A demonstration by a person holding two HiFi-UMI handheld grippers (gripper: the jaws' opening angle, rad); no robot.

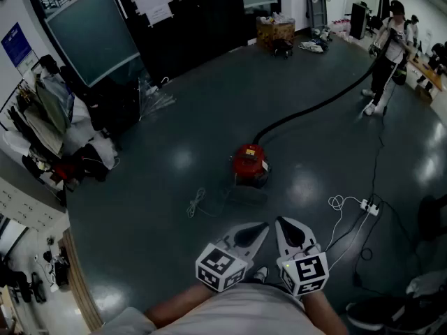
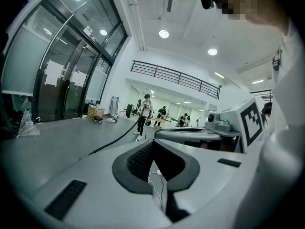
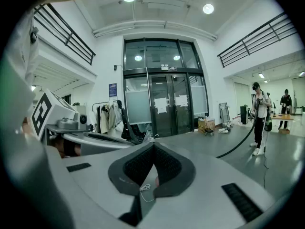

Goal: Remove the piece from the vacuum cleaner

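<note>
The red vacuum cleaner (image 1: 250, 162) stands on the dark floor ahead of me. Its black hose (image 1: 314, 107) runs to the far right, where a person (image 1: 385, 51) holds the end. My left gripper (image 1: 262, 227) and right gripper (image 1: 281, 222) hang side by side low in the head view, well short of the vacuum. Both are shut, with nothing between the jaws. In the left gripper view the pads (image 2: 143, 159) meet at the tip, and the hose (image 2: 114, 138) and the person (image 2: 144, 114) show beyond. In the right gripper view the pads (image 3: 167, 163) also meet.
A dark flat shape (image 1: 246, 195) lies on the floor just in front of the vacuum. A white cord (image 1: 198, 202) lies to its left, and a power strip (image 1: 369, 206) with cables to the right. A clothes rack (image 1: 52, 121) stands at the left, and a box on a trolley (image 1: 274, 32) by the doors.
</note>
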